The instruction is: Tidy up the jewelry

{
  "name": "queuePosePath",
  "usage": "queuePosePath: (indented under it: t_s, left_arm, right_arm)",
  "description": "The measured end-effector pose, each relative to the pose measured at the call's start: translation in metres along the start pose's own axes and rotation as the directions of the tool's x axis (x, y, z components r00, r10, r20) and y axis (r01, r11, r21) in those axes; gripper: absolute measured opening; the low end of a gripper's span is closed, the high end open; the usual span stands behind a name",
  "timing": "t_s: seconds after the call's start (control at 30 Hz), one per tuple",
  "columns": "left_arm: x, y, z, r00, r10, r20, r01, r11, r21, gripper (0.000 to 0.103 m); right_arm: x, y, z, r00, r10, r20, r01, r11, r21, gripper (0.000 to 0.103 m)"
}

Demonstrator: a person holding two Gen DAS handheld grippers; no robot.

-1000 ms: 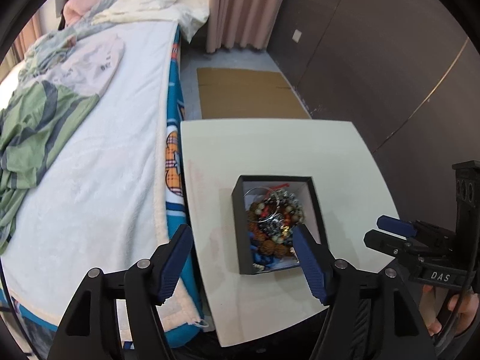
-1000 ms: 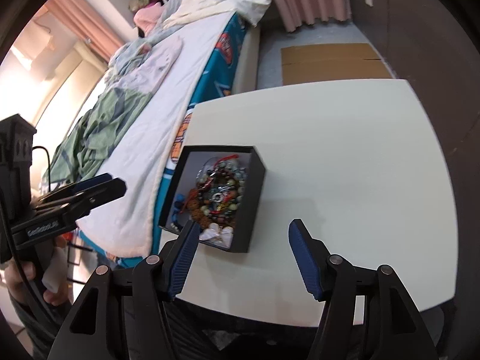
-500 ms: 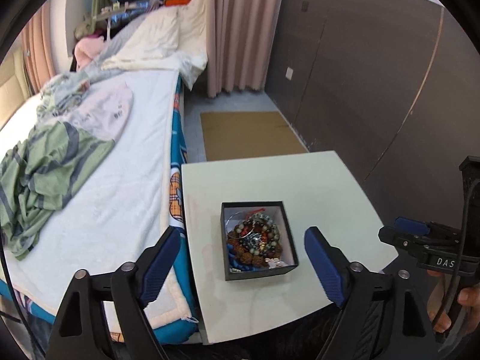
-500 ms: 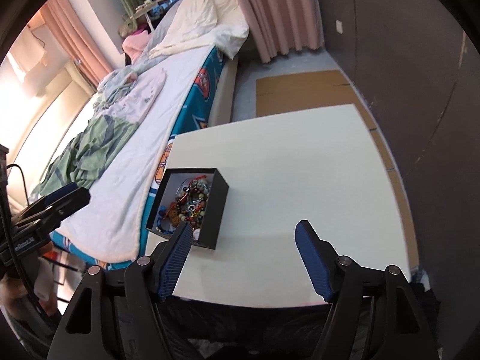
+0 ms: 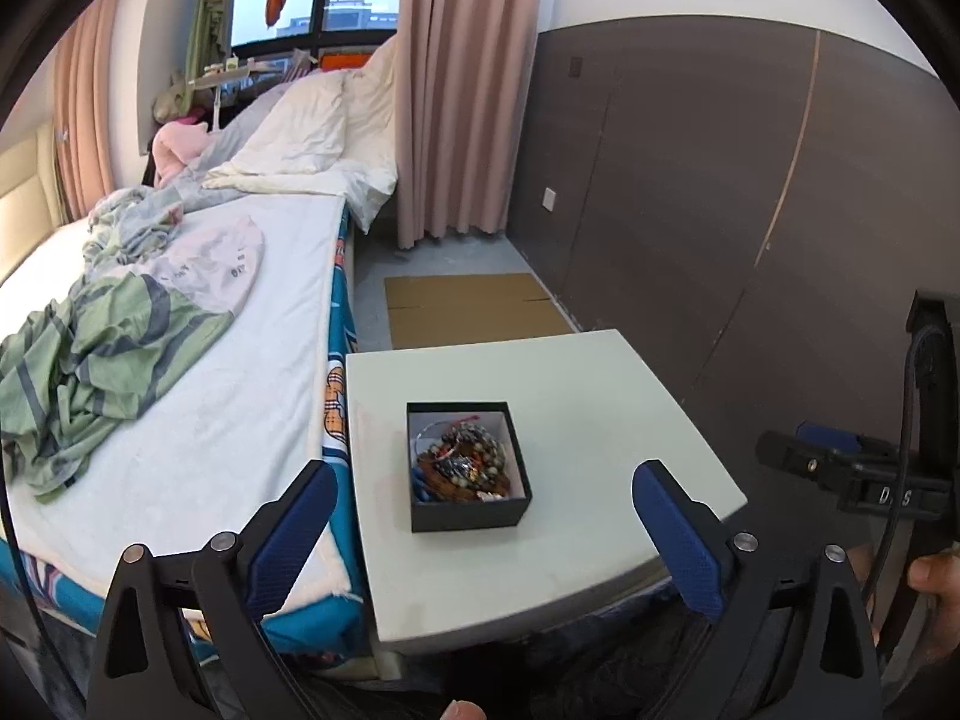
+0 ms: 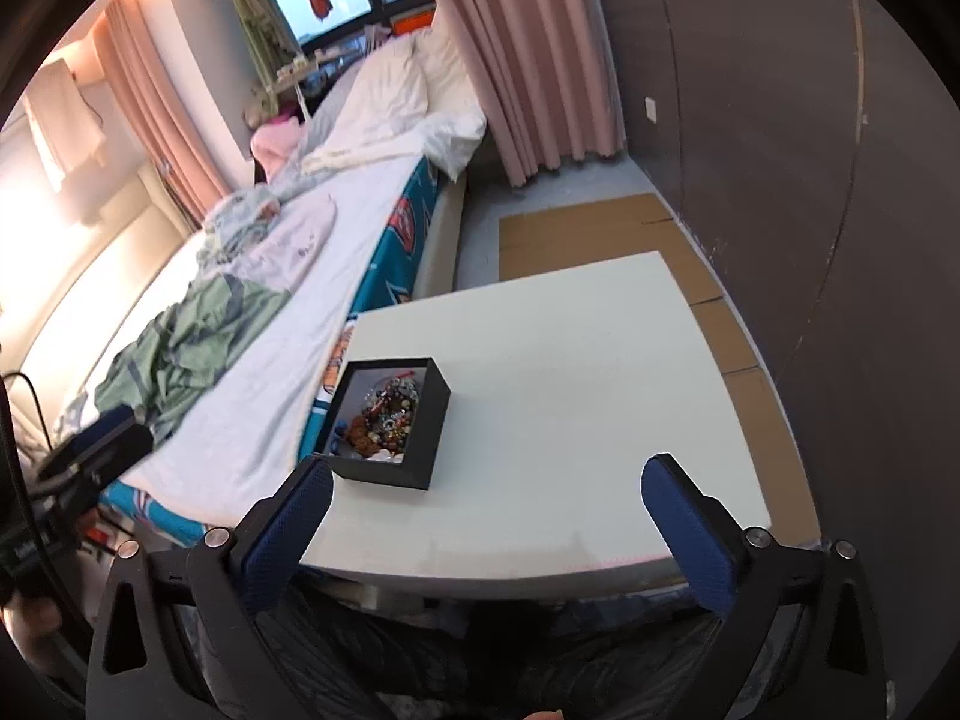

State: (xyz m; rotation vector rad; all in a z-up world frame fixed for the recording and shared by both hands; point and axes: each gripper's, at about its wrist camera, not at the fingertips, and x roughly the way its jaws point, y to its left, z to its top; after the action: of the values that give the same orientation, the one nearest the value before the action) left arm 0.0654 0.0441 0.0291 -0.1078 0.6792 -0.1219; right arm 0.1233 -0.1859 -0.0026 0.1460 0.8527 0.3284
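Observation:
A black open box [image 5: 467, 465] sits on a white table [image 5: 600, 408]. It holds a pile of beaded bracelets and jewelry [image 5: 462, 462]. The box [image 6: 390, 420] and its jewelry [image 6: 384, 414] also show in the right wrist view, near the table's left edge. My left gripper [image 5: 483, 531] is open and empty, held back above the table's near edge. My right gripper [image 6: 489, 531] is open and empty, also back from the near edge. The right gripper shows at the right of the left wrist view [image 5: 804, 456], and the left gripper at the left of the right wrist view [image 6: 102, 438].
A bed [image 5: 240, 360] with white cover and crumpled green clothes [image 5: 90, 348] runs along the table's left side. A dark wall [image 5: 750, 210] is on the right. Flat cardboard [image 5: 474, 309] lies on the floor beyond the table. Pink curtains [image 5: 462, 90] hang at the back.
Both grippers have pulled back and up from the box, which now looks smaller and farther away. Both sets of jaws have opened wider. The box has not moved.

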Motion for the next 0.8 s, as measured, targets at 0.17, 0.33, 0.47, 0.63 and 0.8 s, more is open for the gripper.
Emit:
queuePosePath:
  t_s: [0.17, 0.33, 0.47, 0.63, 0.8]
  left_arm:
    - [-0.026, -0.008, -0.016, 0.998, -0.003, 0.065, 0.002, 1.0, 0.012, 0.103]
    - [-0.052, -0.017, -0.028, 0.994, 0.012, 0.11, -0.016, 0.999, 0.037, 0.103]
    - [-0.07, -0.023, -0.038, 0.991, 0.004, 0.133, -0.01, 0.999, 0.044, 0.103]
    - [-0.086, -0.028, -0.052, 0.988, 0.009, 0.157, -0.016, 0.999, 0.041, 0.103]
    - [-0.102, -0.028, -0.068, 0.983, 0.021, 0.181, -0.027, 0.999, 0.031, 0.103]
  right_arm:
    - [-0.026, 0.004, -0.013, 0.998, -0.014, 0.056, 0.016, 1.0, -0.022, 0.103]
    - [-0.047, 0.009, -0.029, 0.996, -0.012, 0.088, 0.016, 0.999, -0.048, 0.103]
    - [-0.061, 0.012, -0.039, 0.993, 0.01, 0.114, -0.003, 0.998, -0.061, 0.103]
    - [-0.079, 0.016, -0.053, 0.989, 0.001, 0.149, 0.012, 0.996, -0.091, 0.103]
    - [-0.093, 0.018, -0.066, 0.983, -0.029, 0.18, 0.048, 0.994, -0.103, 0.103]
